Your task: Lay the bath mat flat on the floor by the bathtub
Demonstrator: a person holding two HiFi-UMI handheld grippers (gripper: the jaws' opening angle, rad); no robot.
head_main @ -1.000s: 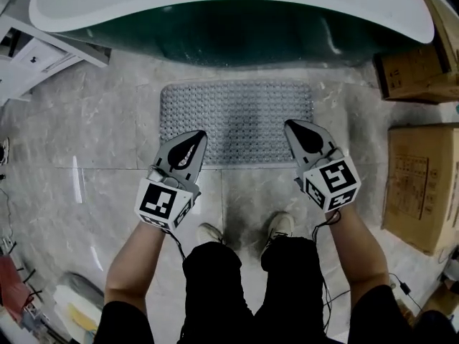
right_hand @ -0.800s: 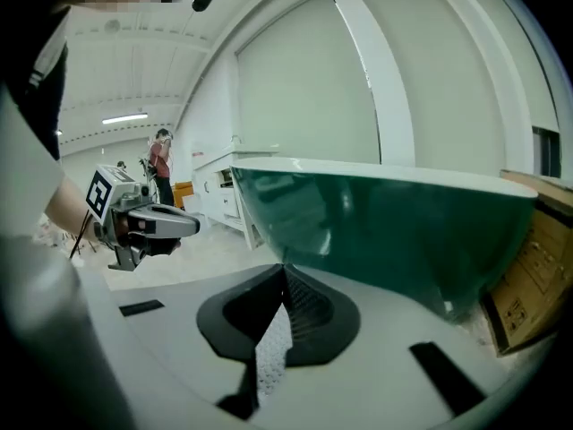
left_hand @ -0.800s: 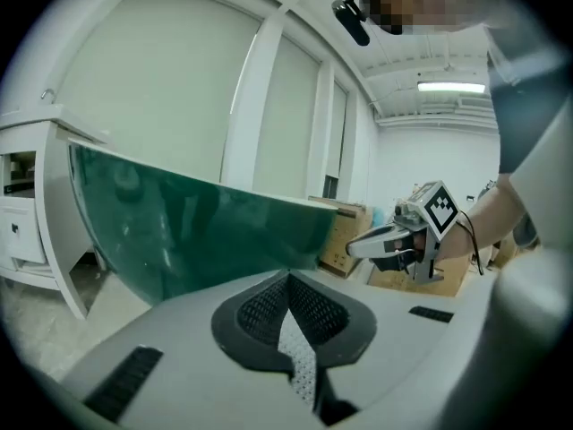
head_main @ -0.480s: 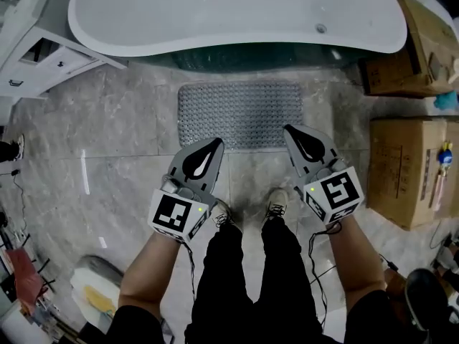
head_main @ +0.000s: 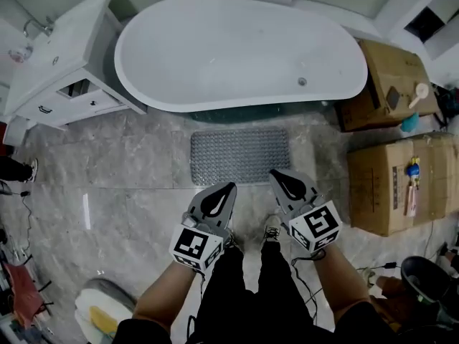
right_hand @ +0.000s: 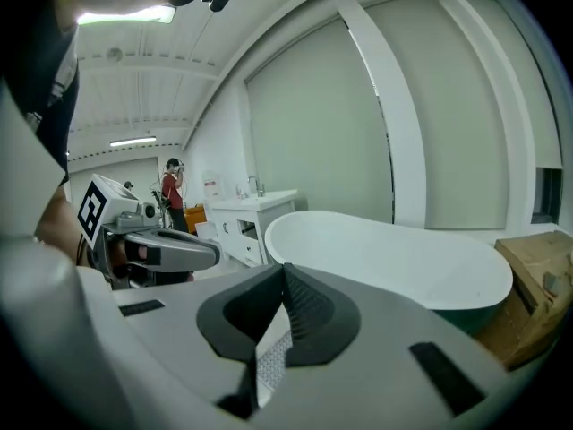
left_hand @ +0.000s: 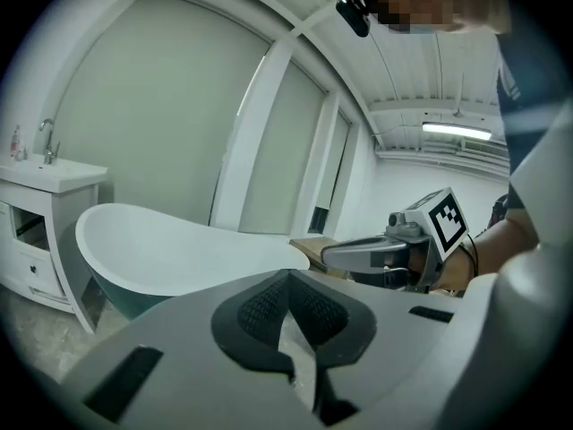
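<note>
Two claws, both mine, and both are pinched closed with nothing in them.

Head view: the mat point(head_main: 240, 156) lies spread on the floor point(head_main: 122, 160), its long side just beside the tub point(head_main: 179, 95) and roughly centred on it. I see no fold or curled corner. My left claw point(head_main: 222, 194) and right claw point(head_main: 283, 180) hang above the floor on my side of the mat, apart from it. Boxes point(head_main: 391, 181) stand to the right, well clear of the mat. By my reckoning the laying is done.

Left gripper view: the ribbed pads point(left_hand: 269, 305) meet at the tips and hold nothing. Beyond them are the tub's rim and my other claw off to the right.

Right gripper view: here too the pads point(right_hand: 309, 307) are together at the tips with nothing between them. A sliver of nubbed grey shows through the gap below them, probably the mat far beneath.

As for handling, the mat looks thin, light and limp, with a pebbled rubbery face. I expect it to sag between two holds and cling to the tile rather than slide. If it needs squaring up, I would pinch the two near corners, one per claw, lift a little and lower it, not drag it.
</note>
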